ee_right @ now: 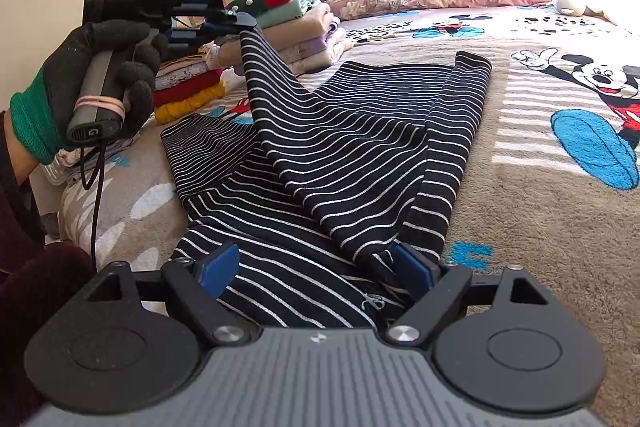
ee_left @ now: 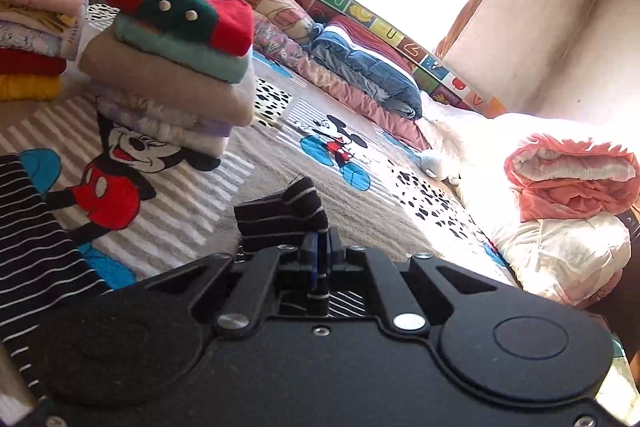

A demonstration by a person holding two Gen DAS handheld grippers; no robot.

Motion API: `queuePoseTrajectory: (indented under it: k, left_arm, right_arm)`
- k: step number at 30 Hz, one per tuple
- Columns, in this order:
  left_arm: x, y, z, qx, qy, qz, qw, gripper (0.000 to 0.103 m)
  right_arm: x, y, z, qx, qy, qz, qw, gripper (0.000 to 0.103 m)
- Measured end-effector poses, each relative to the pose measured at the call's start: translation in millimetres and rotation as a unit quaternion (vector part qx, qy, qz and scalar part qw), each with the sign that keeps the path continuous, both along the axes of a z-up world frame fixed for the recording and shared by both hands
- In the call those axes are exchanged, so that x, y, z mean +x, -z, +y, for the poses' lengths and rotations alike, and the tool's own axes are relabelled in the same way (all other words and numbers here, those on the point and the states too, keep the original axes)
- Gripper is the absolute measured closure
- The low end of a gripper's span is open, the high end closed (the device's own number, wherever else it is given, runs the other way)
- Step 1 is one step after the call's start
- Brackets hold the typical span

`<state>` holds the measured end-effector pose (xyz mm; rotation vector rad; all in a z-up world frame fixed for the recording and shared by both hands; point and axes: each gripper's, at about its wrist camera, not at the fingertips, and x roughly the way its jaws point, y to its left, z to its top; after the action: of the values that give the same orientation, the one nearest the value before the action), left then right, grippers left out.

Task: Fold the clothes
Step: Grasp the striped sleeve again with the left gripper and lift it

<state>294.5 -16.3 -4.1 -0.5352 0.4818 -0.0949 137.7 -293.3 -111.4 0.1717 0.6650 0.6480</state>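
A black garment with thin white stripes [ee_right: 340, 131] lies spread on the Mickey Mouse blanket [ee_right: 540, 187]. My left gripper [ee_left: 322, 247] is shut on one corner of this striped garment [ee_left: 280, 215]. In the right wrist view, the left gripper [ee_right: 240, 23] holds that corner high, so the cloth hangs from it in a tilted sheet. My right gripper [ee_right: 316, 271] is open low over the garment's near edge. Its blue pads [ee_right: 220, 269] stand wide apart, with striped cloth lying between them.
A stack of folded clothes [ee_left: 172, 67] topped by a red and green piece stands on the blanket, with a second stack [ee_left: 36, 27] to its left. Pillows and quilts [ee_left: 360, 67] line the far wall. A pink and white quilt [ee_left: 572, 179] lies right. A gloved hand [ee_right: 100, 75] grips the left tool.
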Motion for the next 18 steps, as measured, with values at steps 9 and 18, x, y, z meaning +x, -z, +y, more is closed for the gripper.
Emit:
queuePoseTrajectory:
  k: [9,18]
  left_arm:
    - [53.8,-10.9,-63.8,0.001,0.042,0.010,0.9991,0.102]
    - [94.8,11.4,-112.5,0.040,0.053,0.043,0.9968,0.102]
  right_arm:
    - [-4.5,1.0,-2.9,0.000,-0.005,-0.009,1.000,0.019]
    - [-5.8,2.8,-6.8,0.012,-0.009,-0.012,1.000,0.019]
